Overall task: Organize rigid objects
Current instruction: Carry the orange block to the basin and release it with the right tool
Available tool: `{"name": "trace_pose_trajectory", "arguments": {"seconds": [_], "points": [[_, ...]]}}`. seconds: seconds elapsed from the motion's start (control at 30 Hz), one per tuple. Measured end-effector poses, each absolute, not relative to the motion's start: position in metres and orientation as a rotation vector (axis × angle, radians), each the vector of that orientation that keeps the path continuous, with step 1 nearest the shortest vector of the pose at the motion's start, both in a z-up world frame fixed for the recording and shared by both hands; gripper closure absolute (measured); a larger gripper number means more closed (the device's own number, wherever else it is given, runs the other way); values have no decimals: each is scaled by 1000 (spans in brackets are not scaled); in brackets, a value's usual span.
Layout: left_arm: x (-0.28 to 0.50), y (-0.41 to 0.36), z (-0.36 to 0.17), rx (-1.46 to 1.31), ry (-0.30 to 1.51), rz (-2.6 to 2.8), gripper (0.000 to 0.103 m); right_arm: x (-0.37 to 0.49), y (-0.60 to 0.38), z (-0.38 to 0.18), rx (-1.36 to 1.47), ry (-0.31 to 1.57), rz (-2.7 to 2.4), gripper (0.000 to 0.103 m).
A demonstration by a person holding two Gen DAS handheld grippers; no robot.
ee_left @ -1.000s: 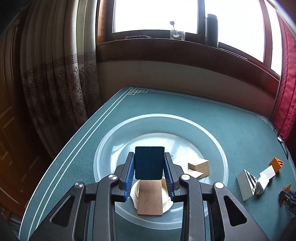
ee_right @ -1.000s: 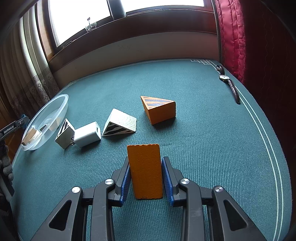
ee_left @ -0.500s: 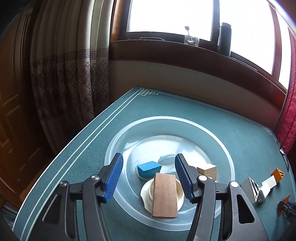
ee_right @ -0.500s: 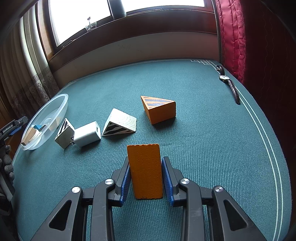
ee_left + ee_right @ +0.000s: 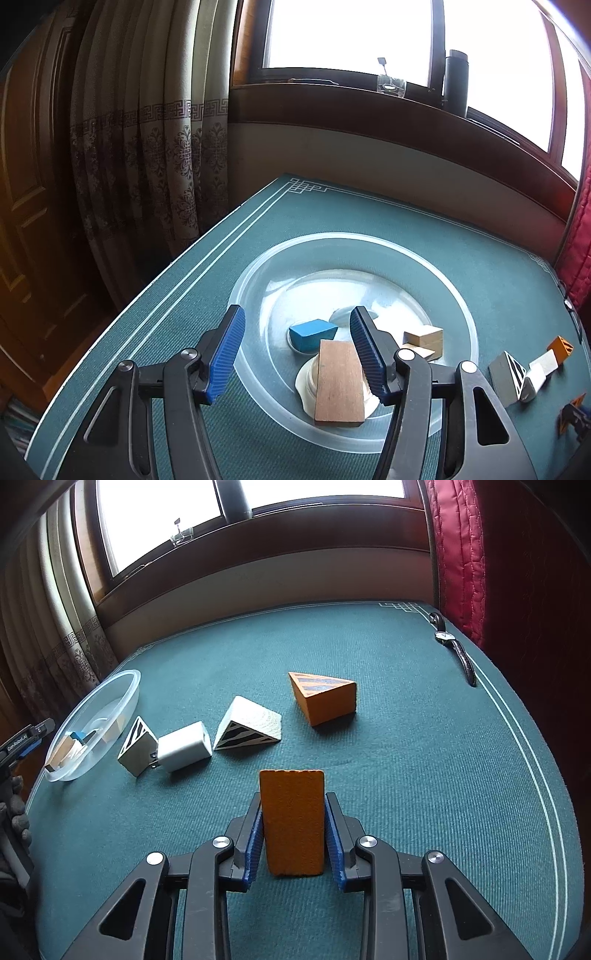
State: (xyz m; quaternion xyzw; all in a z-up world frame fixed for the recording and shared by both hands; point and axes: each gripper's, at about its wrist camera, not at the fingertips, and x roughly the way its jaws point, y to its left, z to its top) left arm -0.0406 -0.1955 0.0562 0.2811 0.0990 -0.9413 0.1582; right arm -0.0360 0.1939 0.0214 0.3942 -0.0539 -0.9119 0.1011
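A clear plastic bowl (image 5: 461,306) sits on the green table and holds a blue block (image 5: 312,334), a brown wooden plank (image 5: 340,382) lying over a white round piece, and a pale wooden block (image 5: 424,339). My left gripper (image 5: 297,332) hovers open over the bowl's near side with nothing between its fingers. In the right wrist view my right gripper (image 5: 293,823) is shut on an orange rectangular block (image 5: 291,819). Ahead of it lie an orange striped wedge (image 5: 325,698), a white striped wedge (image 5: 249,725), a white charger (image 5: 184,746) and a second striped wedge (image 5: 136,746).
The bowl (image 5: 92,723) lies at the far left of the right wrist view, near the table's left edge. A wristwatch (image 5: 456,648) lies by the red curtain at the back right. A patterned curtain hangs past the left edge. A gloved hand (image 5: 14,812) shows at the left.
My left gripper opened and let go of the blue block, which now lies in the bowl. It also drew back a little. The right gripper kept still with the orange block.
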Motion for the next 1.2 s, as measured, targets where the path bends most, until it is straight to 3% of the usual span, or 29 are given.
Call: {"name": "trace_pose_trajectory", "arguments": {"seconds": [0.5, 1.2], "points": [[-37, -201, 59, 789, 332, -2691, 42, -30, 79, 75, 955, -48, -2547, 72], [-37, -209, 59, 793, 406, -2674, 40, -63, -41, 83, 904, 45, -2396, 70]]}}
